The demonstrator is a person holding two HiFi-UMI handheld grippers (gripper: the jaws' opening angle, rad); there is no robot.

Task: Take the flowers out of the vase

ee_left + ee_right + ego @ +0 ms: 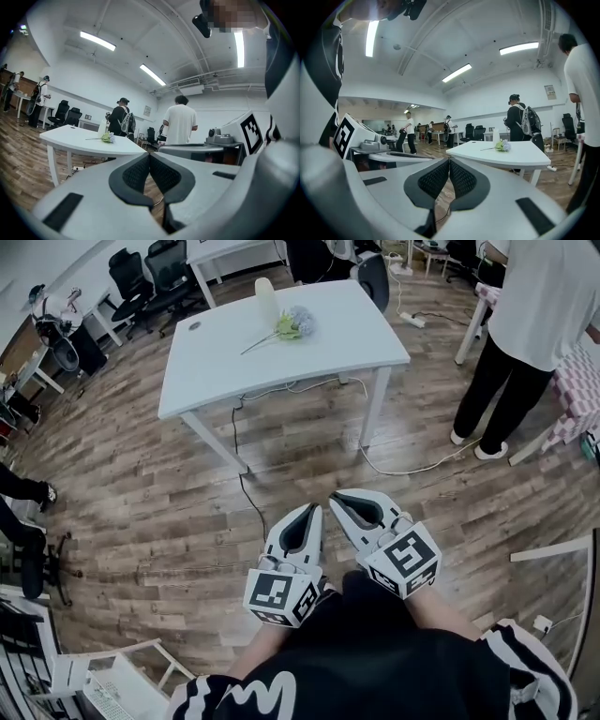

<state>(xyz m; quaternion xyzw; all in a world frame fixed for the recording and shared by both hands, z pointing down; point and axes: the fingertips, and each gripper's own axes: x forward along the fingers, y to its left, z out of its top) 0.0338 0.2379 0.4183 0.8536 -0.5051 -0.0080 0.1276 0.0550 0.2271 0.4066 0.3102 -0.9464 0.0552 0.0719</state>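
A pale vase (267,302) stands upright at the far side of a white table (216,362). A bunch of flowers (292,325) lies flat on the tabletop beside it, stem pointing left. The vase (101,126) and flowers (108,137) show small in the left gripper view, and the flowers (502,146) and vase (496,136) likewise in the right gripper view. My left gripper (312,509) and right gripper (336,499) are held side by side over the wooden floor, well short of the table. Both are shut with nothing between the jaws.
A person in a white shirt (534,324) stands right of the table. Cables (412,465) trail over the floor under and beside it. Office chairs (150,277) stand at the back left. Another person with a backpack (524,123) stands behind the table.
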